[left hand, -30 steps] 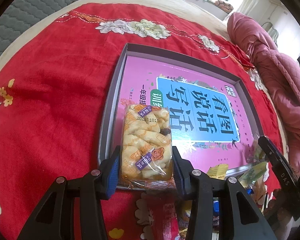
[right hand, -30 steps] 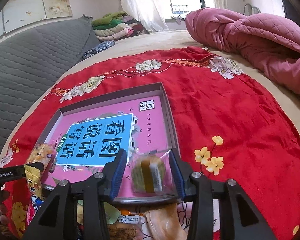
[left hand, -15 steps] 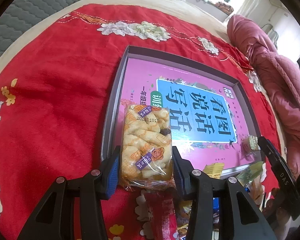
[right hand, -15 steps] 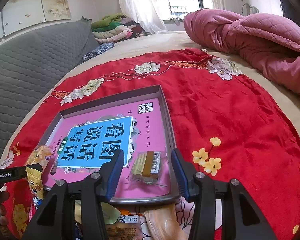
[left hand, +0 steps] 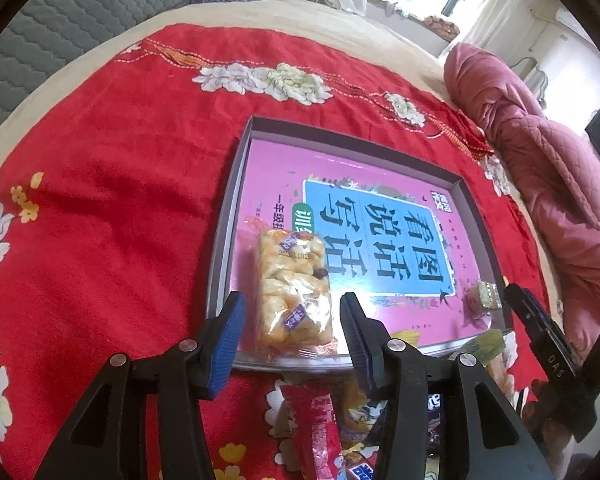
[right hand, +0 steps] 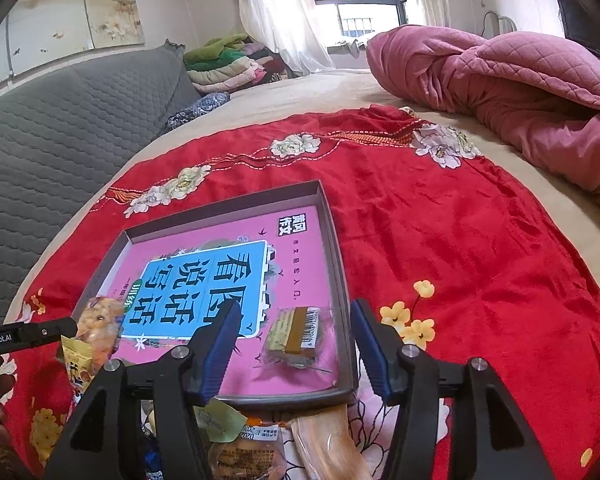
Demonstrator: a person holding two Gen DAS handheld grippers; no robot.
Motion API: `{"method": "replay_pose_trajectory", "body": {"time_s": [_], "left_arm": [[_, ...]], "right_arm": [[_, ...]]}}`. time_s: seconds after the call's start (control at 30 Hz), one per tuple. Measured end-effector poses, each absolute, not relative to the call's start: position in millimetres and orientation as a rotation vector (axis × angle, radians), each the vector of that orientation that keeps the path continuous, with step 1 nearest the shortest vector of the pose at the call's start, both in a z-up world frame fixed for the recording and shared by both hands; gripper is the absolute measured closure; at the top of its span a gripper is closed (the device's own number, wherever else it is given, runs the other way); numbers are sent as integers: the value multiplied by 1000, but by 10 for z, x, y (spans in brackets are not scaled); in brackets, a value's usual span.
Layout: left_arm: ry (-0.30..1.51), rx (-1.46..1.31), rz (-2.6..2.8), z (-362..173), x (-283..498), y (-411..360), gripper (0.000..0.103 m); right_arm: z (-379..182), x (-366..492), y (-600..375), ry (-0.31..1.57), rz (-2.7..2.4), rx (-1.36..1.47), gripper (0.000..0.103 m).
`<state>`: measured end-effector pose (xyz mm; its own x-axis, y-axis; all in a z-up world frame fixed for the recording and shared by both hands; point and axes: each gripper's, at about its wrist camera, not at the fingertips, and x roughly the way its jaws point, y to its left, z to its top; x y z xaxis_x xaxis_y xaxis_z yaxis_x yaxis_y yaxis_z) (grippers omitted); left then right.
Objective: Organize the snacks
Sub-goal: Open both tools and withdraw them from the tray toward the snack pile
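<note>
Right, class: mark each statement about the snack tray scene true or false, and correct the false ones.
1. The yellow snack pack lies inside the tray. True.
2. The right gripper squeezes the small wrapped cake. False: its fingers are opening and stand clear of the cake, which lies in the tray.
3. The tray sits on a red floral cloth. True.
4. The tray's floor is plain white. False: it is pink with a blue panel of printed characters.
5. The left gripper lifts the yellow pack off the tray. False: the pack rests in the tray between opening fingers.
</note>
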<state>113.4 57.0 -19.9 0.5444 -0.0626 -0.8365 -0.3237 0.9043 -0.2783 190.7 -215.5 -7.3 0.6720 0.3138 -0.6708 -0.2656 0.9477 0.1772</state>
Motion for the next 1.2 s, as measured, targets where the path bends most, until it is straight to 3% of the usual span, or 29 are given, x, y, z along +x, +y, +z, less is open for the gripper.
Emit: {"method": "replay_pose_trajectory", "body": {"time_s": [0.13,0.57,0.67,1.2], "left_arm": [[979,-434,160,-143,1095,579,46],[960,-425,161,-26,991,593,44],[953,-426,161,9,964,602,43],[951,-419,148,111,784,589,42]], "right_arm": [[-32,1875,-2176,756,328,63,44],[112,1740,-2257,720,335,66,39],[153,1711,-2284,709,336,70,32],[350,1603,-2418,661,319,103,30]]}}
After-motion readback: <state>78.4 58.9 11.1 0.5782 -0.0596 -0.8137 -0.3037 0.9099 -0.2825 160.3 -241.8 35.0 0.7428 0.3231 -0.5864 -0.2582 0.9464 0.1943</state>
